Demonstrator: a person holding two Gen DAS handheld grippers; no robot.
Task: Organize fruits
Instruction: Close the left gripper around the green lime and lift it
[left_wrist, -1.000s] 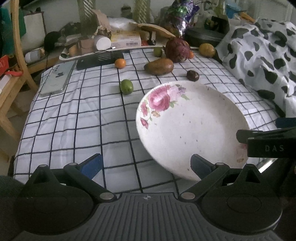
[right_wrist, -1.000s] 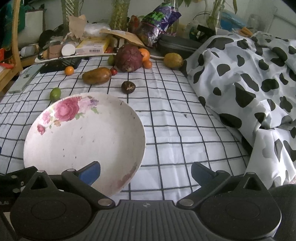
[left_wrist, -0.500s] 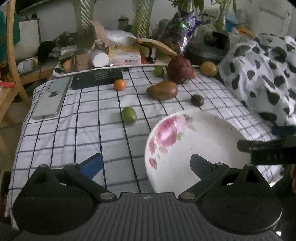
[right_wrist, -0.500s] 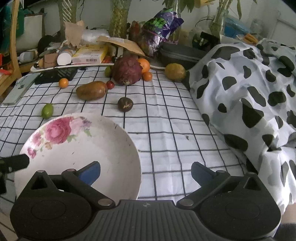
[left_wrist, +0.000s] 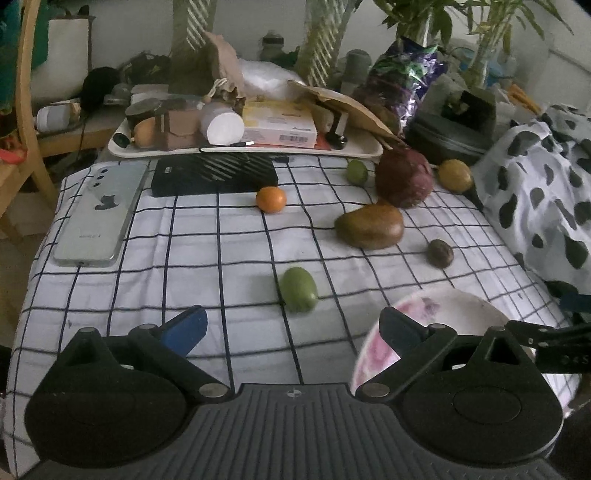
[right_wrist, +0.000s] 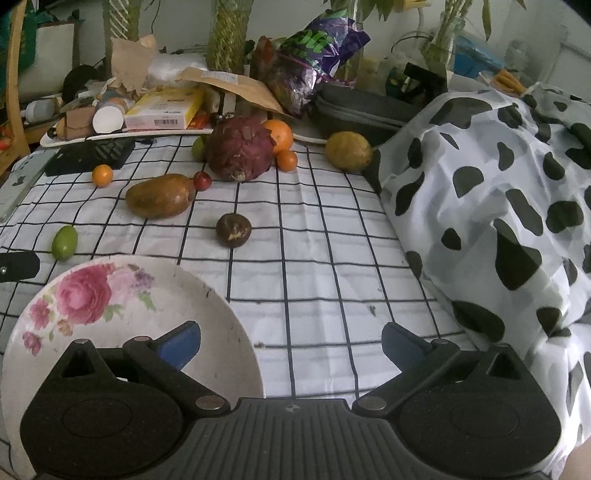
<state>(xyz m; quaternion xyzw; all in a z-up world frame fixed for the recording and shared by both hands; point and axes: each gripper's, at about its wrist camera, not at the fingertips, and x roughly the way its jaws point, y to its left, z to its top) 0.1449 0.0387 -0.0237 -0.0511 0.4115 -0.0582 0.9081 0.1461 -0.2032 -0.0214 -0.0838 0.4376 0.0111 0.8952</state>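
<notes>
Now both tongs spread, empty. Left gripper (left_wrist: 291, 328) hovers w/ green fruit (left_wrist: 297, 289) just ahead of its tips; floral plate (right_wrist: 122, 295) lies under right gripper (right_wrist: 290, 345), its left finger over the plate. Plate's near edge hidden by gripper body. Vs 1 s ago: plate sits nearer, lower in both views.

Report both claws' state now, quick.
Left claw: open, holding nothing.
Right claw: open, holding nothing.

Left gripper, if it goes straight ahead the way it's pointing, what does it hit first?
Most likely the green fruit: it lies on the checked cloth just ahead of the open left gripper, nearly centred between its fingers. Depth is uncertain.
</notes>
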